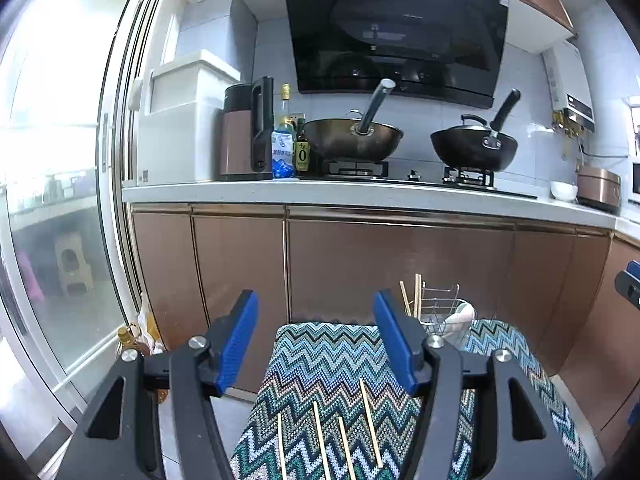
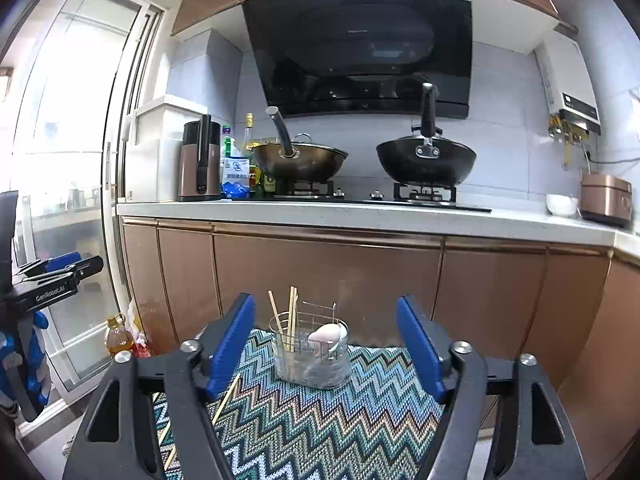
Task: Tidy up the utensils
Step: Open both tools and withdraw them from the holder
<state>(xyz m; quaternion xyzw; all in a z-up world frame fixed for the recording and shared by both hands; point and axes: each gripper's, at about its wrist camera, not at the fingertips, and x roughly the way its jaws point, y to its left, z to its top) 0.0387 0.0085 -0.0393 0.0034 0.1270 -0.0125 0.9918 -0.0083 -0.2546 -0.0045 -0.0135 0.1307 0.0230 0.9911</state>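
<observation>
Nearest my left gripper point(image 1: 316, 344), four thin pale wooden chopsticks point(image 1: 320, 440) lie side by side on a zigzag-knit cloth point(image 1: 332, 360) of teal, blue and cream; the blue ribbed pads stand wide apart with nothing between them, above the sticks and not touching. My right gripper point(image 2: 326, 346) is likewise spread wide and holds nothing; from its view two more loose sticks point(image 2: 226, 400) lie at the cloth's left edge, partly hidden by the left finger. Farther along the cloth stands a holder point(image 2: 310, 354), a clear rounded cup with a wire frame; three chopsticks point(image 2: 290, 316) lean upright in its left part, and a white rounded spoon point(image 2: 326, 336) rests in its right part. Off to the left on the floor sits a plastic bottle point(image 2: 118, 338) of amber oil. Beyond the cloth runs a row of glossy copper-brown cabinet doors point(image 2: 320, 272) under a pale speckled counter point(image 2: 280, 212); on the hob sit a brown wok point(image 2: 300, 162) and a black wok point(image 2: 426, 162), each with a long dark handle; above them a flat black glass hood point(image 2: 360, 48).
</observation>
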